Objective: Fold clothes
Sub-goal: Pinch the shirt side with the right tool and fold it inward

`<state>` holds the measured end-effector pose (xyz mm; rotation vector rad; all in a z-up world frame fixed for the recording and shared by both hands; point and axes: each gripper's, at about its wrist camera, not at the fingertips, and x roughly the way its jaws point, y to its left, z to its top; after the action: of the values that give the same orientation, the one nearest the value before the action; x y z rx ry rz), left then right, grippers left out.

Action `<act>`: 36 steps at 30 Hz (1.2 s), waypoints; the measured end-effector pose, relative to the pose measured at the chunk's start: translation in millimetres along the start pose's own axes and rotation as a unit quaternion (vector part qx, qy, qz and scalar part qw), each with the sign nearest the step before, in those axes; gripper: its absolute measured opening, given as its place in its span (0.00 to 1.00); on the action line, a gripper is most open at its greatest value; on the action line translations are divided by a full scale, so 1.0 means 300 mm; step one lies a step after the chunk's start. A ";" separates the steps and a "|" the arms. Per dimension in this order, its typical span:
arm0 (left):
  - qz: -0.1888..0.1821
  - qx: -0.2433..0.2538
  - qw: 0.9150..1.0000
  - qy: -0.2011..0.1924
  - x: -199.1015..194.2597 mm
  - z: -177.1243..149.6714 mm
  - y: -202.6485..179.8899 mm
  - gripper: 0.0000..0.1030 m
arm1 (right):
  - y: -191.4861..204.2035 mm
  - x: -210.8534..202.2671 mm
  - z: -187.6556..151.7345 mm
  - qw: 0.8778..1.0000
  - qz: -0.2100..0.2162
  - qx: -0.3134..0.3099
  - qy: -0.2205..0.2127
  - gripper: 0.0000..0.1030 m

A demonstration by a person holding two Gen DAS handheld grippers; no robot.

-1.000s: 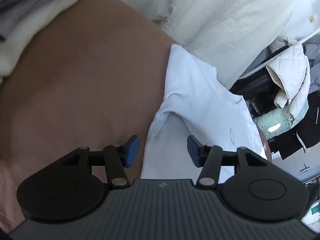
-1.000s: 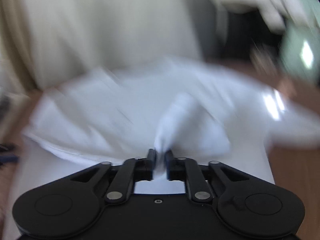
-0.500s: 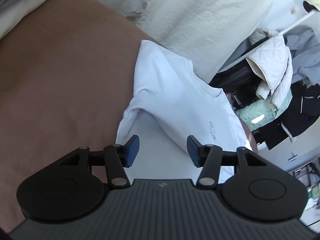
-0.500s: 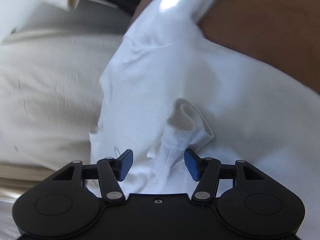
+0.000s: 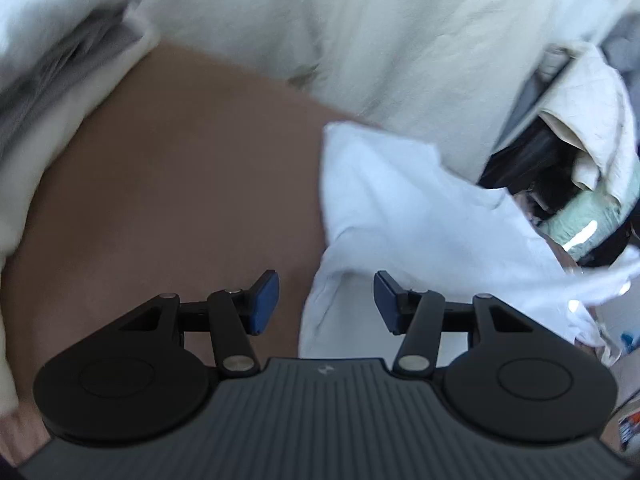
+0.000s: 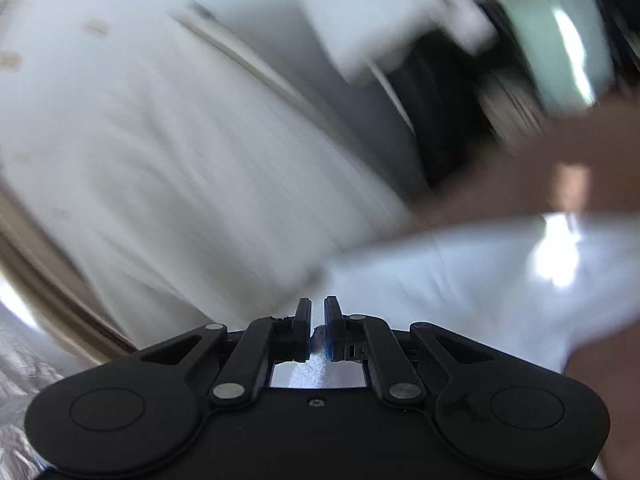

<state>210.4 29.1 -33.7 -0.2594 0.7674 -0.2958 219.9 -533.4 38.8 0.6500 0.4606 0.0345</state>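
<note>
A white T-shirt (image 5: 420,216) lies partly folded on a brown bed surface (image 5: 180,184). My left gripper (image 5: 326,304) is open and empty, hovering just above the shirt's near left edge. In the right wrist view my right gripper (image 6: 317,328) is shut on a fold of the white T-shirt (image 6: 480,280), with cloth showing between the pads. That view is blurred by motion.
A cream duvet (image 5: 360,40) is bunched along the far side of the bed. Folded grey and white clothes (image 5: 52,80) lie at the far left. A rack with a cream jacket (image 5: 592,112) and dark garments stands at the right.
My right gripper was open over a bunched fold half a second ago and is now shut on the shirt, moving fast. My left gripper stays open and has shifted left.
</note>
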 end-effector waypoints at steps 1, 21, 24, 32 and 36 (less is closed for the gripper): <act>0.005 0.020 1.000 -0.009 -0.004 -0.001 -0.016 0.50 | -0.020 -0.013 0.000 1.000 -0.017 -0.006 0.000 0.09; 0.175 0.466 0.861 -0.106 0.152 -0.215 -0.359 0.65 | -0.329 0.074 -0.225 0.962 -0.068 0.151 0.219 0.53; 0.182 0.434 0.873 -0.128 0.143 -0.202 -0.358 0.54 | -0.352 0.098 -0.295 0.947 -0.063 0.188 0.251 0.53; 0.215 0.271 0.934 -0.091 0.116 -0.120 -0.181 0.10 | -0.428 0.196 -0.238 0.953 -0.065 0.276 0.110 0.08; 0.167 0.192 0.963 -0.083 0.053 -0.061 -0.090 0.10 | -0.220 0.260 -0.095 0.982 -0.036 0.160 0.094 0.09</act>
<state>203.7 -3.7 -47.4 0.2109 0.5607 -0.0959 270.5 -556.4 -51.4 0.9500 0.6788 -0.0478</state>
